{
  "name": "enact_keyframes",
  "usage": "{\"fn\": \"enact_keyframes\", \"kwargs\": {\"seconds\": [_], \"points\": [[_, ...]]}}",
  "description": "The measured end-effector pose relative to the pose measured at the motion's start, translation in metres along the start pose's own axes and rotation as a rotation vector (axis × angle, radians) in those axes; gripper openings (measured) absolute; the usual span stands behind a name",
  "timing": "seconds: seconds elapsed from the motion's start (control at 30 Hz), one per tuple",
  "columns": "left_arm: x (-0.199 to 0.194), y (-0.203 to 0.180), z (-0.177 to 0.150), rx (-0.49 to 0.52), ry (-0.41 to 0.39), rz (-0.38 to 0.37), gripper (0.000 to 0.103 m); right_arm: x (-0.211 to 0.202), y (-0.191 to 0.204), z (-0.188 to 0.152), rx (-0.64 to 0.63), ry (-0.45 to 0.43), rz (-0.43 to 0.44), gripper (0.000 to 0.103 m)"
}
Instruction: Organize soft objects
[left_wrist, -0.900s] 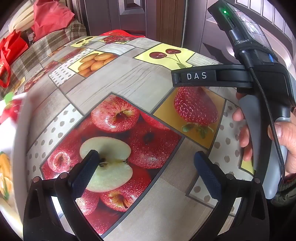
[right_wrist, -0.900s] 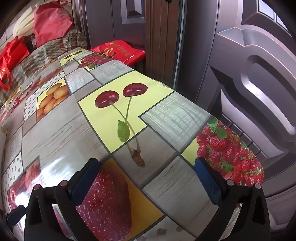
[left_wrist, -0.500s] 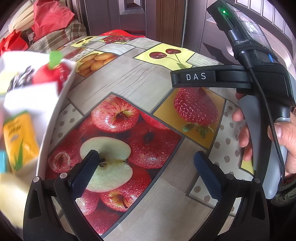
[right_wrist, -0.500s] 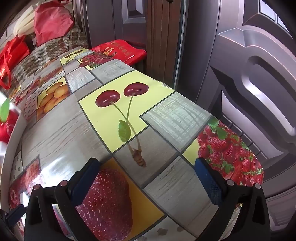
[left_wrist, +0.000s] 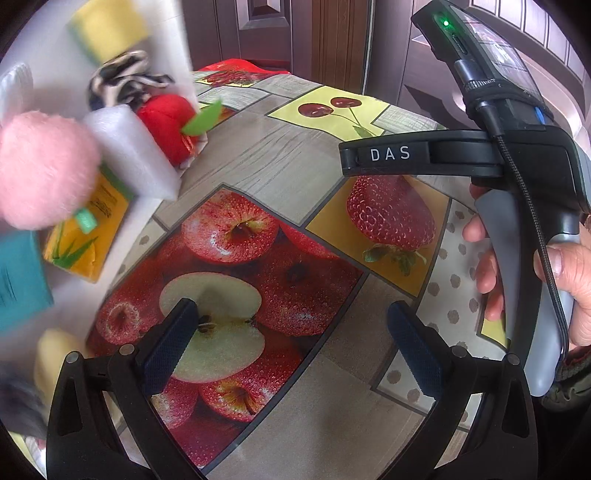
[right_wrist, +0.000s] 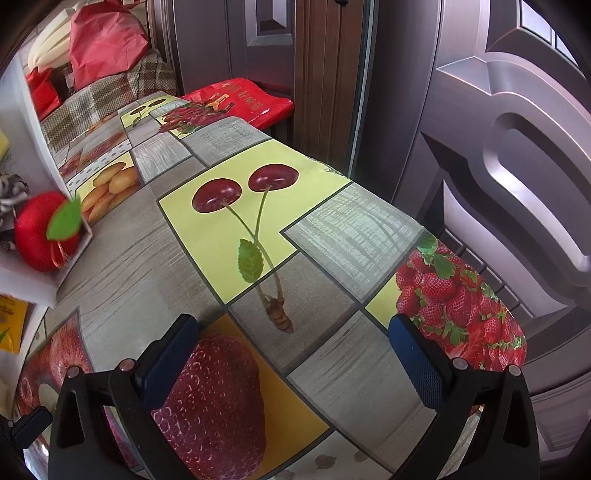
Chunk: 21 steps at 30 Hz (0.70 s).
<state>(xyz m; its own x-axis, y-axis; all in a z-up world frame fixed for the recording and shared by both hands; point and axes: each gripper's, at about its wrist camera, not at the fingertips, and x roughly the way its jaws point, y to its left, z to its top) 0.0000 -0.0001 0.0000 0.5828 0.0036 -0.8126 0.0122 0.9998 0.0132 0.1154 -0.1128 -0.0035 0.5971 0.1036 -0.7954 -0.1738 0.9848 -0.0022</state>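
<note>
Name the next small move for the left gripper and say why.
Probably wait: the white box of soft things is blurred, apparently moving. Then swing the open, empty left gripper left toward the red plush apple at its near edge.

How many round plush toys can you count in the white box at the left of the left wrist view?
2: fluffy pink plush ball at the left edge, red plush apple at the white box corner. More may be hidden in blur.

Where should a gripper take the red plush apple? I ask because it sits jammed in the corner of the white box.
Grip the red plush apple across its round body, coming from above and the table side, where the white box wall is low. Avoid the thin green leaf.
</note>
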Motion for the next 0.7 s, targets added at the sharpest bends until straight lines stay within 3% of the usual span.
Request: {"fn": "enact_keyframes", "kwargs": {"seconds": [0.7], "points": [[-0.0032, 0.0001, 0.0013, 0.0, 0.0, 0.0, 0.102, 0.002, 0.0048, 0.0001, -0.011, 0.003, 0.004, 0.103]]}}
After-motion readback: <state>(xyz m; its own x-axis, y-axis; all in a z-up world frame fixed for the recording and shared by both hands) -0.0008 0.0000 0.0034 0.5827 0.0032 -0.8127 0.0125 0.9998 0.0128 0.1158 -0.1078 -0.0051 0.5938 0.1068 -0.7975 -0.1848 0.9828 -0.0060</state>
